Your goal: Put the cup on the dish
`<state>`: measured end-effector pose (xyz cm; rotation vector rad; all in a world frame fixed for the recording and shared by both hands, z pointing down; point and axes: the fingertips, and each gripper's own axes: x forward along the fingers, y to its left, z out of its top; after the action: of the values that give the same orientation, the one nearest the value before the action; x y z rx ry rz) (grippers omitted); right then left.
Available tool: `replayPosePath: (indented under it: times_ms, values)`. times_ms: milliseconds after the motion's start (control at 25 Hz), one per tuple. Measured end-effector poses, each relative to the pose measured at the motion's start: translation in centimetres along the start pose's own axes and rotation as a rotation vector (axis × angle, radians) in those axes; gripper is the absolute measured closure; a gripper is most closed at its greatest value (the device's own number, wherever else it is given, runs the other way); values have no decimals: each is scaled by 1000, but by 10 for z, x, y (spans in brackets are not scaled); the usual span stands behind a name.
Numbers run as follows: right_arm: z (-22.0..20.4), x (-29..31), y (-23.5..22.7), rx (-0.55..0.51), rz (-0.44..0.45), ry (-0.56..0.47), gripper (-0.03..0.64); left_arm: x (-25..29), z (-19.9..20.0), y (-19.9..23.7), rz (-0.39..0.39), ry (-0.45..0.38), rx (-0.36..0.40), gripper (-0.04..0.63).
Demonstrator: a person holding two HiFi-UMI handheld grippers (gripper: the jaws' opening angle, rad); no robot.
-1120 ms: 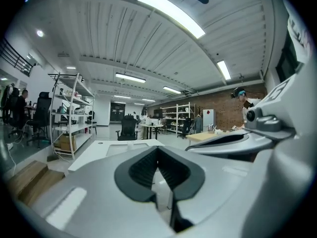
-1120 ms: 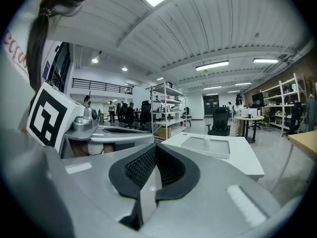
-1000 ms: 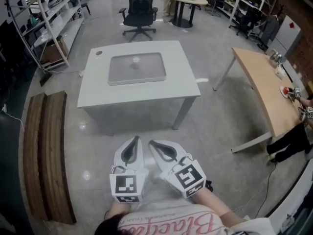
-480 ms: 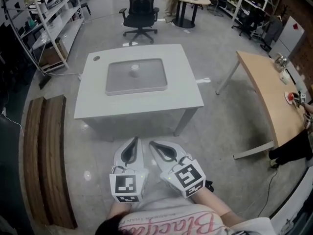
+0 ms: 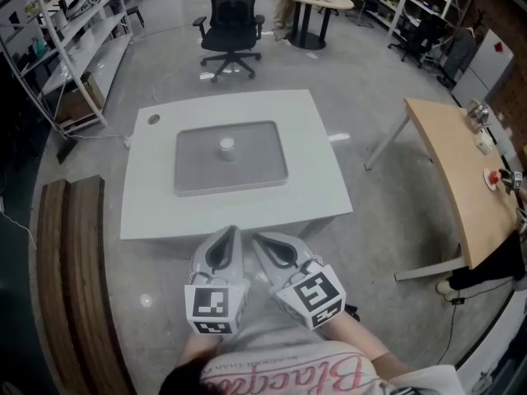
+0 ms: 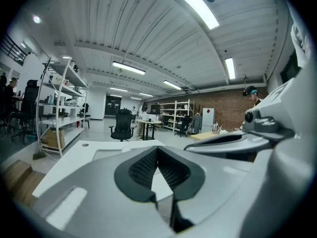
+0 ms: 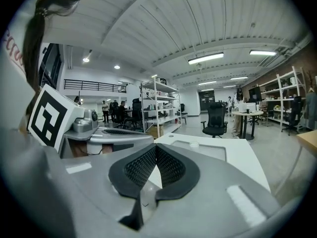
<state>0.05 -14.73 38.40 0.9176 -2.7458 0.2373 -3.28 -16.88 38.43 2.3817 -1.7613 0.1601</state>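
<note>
The cup, small, white and round, stands upright just above the middle of a flat grey tray, which lies on a white tabletop in the centre of the head view. In the right gripper view the cup shows as a low pale shape on the same tray, right of centre. Both grippers sit at the lower centre of the head view, side by side at the near edge of the tabletop and well apart from the cup. The left gripper has its jaws clenched; in its own view the dark ribbed pads meet at the tip with nothing between them. The right gripper is likewise clenched and empty, its pads pressed together. A black office chair stands at the upper centre, a wooden desk at the right edge, and a wooden bench at the lower left.
</note>
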Motion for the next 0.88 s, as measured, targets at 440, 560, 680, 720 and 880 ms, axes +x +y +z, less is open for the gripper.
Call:
replayPosePath:
  times_ms: [440,560,680,720,880]
  values:
    - [18,80,-63,35,-45,30,615,91,-5,66,-22,64,-47,520]
    - [13,98,-78,44,-56,54,615,115,-18,80,-24,96,-37,483]
    - [7,113,-92,55,-74,75,615,136,-32,94,-20,125,-51,454]
    - [6,118,-96,59,-78,81,615,142,-37,97,-22,139,-59,441]
    - [-1,131,-107,79,-91,105,615,167,-63,106,-42,216,-42,385]
